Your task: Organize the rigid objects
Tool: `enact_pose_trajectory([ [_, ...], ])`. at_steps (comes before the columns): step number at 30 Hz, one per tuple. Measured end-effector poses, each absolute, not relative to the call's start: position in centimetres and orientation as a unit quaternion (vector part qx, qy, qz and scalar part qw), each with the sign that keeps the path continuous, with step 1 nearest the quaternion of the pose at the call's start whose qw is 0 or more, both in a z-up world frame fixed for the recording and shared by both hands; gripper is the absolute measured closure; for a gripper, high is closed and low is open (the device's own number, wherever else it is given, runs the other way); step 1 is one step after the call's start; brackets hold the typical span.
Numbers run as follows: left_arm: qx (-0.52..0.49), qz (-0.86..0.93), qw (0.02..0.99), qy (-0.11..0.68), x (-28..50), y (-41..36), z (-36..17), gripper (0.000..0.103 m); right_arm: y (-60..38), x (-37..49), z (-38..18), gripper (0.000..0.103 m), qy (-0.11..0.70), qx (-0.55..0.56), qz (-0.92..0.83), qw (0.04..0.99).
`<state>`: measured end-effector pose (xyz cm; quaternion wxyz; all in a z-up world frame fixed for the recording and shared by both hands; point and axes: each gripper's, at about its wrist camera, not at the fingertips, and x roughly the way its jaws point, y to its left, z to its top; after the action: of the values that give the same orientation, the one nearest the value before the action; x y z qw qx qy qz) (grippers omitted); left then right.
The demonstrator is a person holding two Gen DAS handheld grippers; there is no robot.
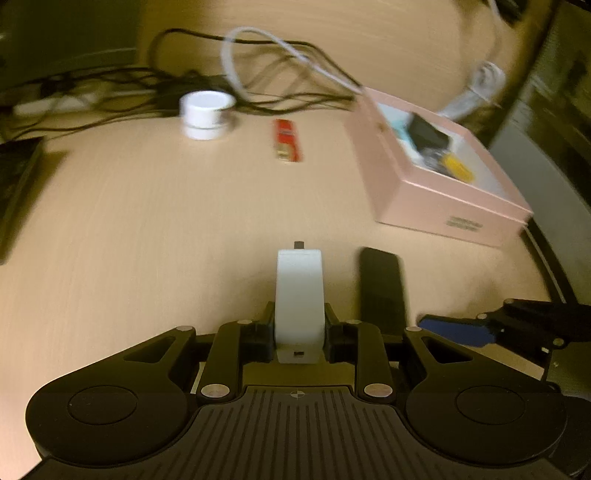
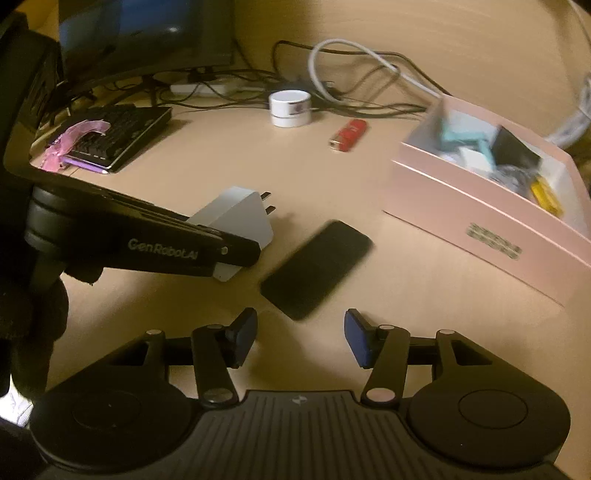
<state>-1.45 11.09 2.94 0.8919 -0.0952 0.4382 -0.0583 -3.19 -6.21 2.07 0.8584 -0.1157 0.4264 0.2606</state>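
Observation:
My left gripper (image 1: 299, 332) is shut on a white plug adapter (image 1: 300, 295), held above the wooden table; from the right wrist view the adapter (image 2: 236, 218) shows its prongs pointing right. My right gripper (image 2: 299, 339) is open and empty, just short of a black phone (image 2: 317, 269) that lies flat on the table; the phone (image 1: 382, 288) is right of the adapter in the left view. A pink box (image 2: 480, 225) at the right holds several small items. A red USB stick (image 2: 349, 139) and a white round jar (image 2: 290, 108) lie farther back.
A tangle of black and white cables (image 2: 354, 70) runs along the back. A black keyboard with a pink ribbon (image 2: 110, 136) and a monitor (image 2: 140, 33) are at the back left. The table edge (image 1: 546, 266) falls off right of the pink box (image 1: 443, 173).

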Motion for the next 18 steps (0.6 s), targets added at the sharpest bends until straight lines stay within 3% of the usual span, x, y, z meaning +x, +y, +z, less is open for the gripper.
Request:
enact_pose_trajectory([
  [10,-0.125,-0.028,0.891,0.436,-2.5,13.5,3.2,0.076,-3.1,-0.2,1.5,0.051,0.409,-0.113,0.253,0.869],
  [15,-0.124,-0.029,0.893,0.432,-2.7,13.3,3.1,0.076,-3.9,0.1,1.6,0.071,0.405,-0.11,0.249,0.873],
  [17,-0.125,-0.026,0.893,0.431,-2.7,13.3,3.1,0.076,-4.5,0.2,1.6,0.091,0.407,-0.107,0.244,0.874],
  [18,-0.125,-0.025,0.893,0.431,-2.7,13.3,3.1,0.076,-5.0,0.2,1.7,0.095,0.409,-0.107,0.239,0.874],
])
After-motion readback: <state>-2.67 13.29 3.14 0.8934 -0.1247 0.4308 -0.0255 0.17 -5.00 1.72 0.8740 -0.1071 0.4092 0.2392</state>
